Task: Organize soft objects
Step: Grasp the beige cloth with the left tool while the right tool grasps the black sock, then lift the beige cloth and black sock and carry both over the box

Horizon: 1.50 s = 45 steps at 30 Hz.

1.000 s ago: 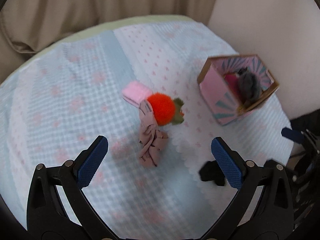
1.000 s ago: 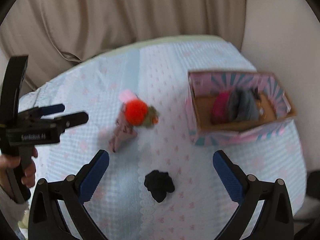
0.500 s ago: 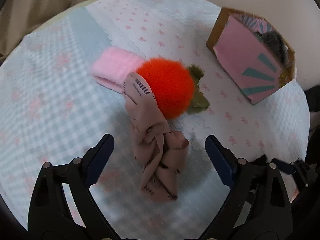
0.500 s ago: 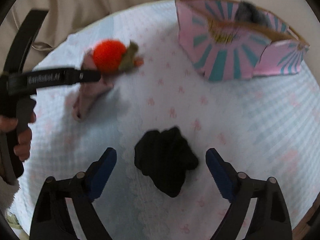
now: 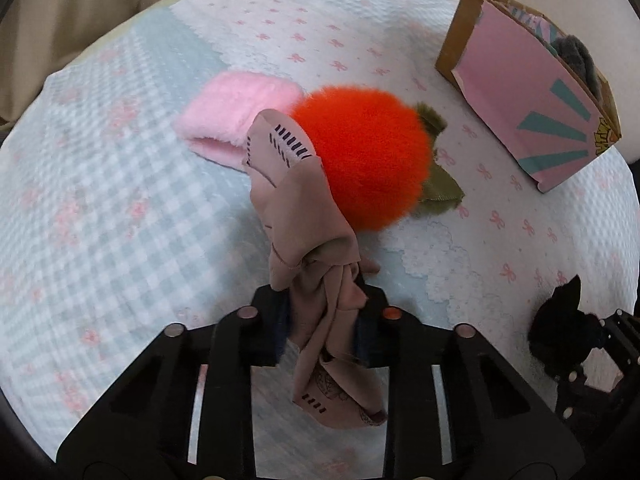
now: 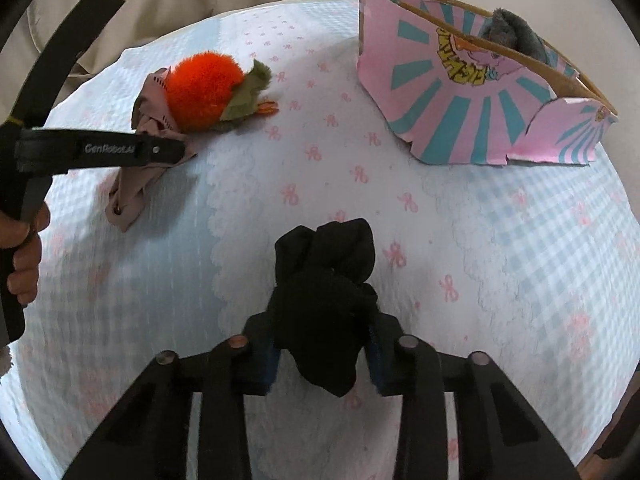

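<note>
My left gripper (image 5: 320,320) has just closed its jaws, and now it pinches the crumpled dusty-pink cloth with little black marks (image 5: 316,248). The blue pads press the cloth from both sides. One end of the cloth hangs down between the black arms of my gripper. The other end leans on the fluffy orange ball with green felt leaves (image 5: 368,160). Just behind the cloth, touching it, lies a fuzzy light-pink band (image 5: 236,116).

My right gripper (image 6: 324,354) has just closed too. It squeezes the bunched-up black sock (image 6: 324,300), and the top of the sock sticks out past the pads.

All of this sits on a surface with a blue and white checked cover with small pink bows (image 6: 500,240).

Farther away, on the right, stands the pink cardboard box with teal stripes (image 6: 460,120). A grey furry thing (image 6: 516,36) peeks out of its top. The box is well apart from both grippers.

At the left edge of my right gripper's view, a hand (image 6: 22,256) holds the black handle of the left gripper.
</note>
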Motion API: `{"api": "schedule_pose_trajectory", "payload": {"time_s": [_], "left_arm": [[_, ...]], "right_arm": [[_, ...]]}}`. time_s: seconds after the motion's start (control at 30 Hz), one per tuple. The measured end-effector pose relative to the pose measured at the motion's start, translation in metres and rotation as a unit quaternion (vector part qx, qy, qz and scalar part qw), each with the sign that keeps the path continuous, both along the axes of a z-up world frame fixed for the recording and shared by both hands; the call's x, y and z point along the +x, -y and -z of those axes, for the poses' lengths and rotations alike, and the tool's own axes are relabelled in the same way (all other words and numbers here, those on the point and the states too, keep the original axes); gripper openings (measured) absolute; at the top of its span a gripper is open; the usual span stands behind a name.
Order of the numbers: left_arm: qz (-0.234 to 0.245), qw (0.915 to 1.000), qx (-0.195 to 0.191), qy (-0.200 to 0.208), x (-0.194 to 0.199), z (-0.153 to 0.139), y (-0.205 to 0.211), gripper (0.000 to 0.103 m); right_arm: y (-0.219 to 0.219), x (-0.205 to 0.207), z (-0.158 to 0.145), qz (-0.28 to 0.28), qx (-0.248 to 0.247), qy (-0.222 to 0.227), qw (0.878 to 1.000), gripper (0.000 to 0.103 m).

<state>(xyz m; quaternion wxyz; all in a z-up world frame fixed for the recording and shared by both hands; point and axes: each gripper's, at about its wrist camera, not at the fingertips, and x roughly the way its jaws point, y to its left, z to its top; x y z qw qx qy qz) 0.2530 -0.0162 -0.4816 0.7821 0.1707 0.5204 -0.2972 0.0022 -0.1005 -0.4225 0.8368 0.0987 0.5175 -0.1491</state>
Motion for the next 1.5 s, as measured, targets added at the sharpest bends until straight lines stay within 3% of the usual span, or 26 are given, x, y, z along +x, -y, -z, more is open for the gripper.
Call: {"api": "schedule_pose_trajectory", "payload": {"time_s": [0.33, 0.5, 0.73, 0.93, 1.17, 1.5], "left_arm": [[-0.023, 0.9996, -0.016, 0.009, 0.002, -0.027, -0.014, 0.016], [-0.041, 0.9987, -0.027, 0.015, -0.001, -0.053, -0.024, 0.016], [-0.084, 0.9948, -0.042, 0.037, -0.010, -0.111, -0.044, 0.016], [-0.125, 0.9883, -0.052, 0.069, -0.026, -0.179, -0.060, 0.016], [-0.186, 0.9753, -0.065, 0.100, -0.056, -0.264, -0.072, 0.016], [-0.260, 0.9551, -0.072, 0.122, -0.115, -0.333, -0.057, 0.016]], "right_arm": [[0.002, 0.018, -0.017, -0.014, -0.001, 0.006, 1.000, 0.029], [-0.003, 0.024, -0.041, -0.029, -0.003, 0.014, 0.999, 0.029], [-0.005, 0.028, -0.108, -0.055, -0.015, 0.050, 0.997, 0.029], [-0.006, 0.025, -0.175, -0.083, -0.027, 0.088, 0.992, 0.029], [0.001, 0.022, -0.249, -0.107, -0.019, 0.116, 0.987, 0.029], [0.027, 0.015, -0.323, -0.157, -0.008, 0.156, 0.975, 0.029]]}}
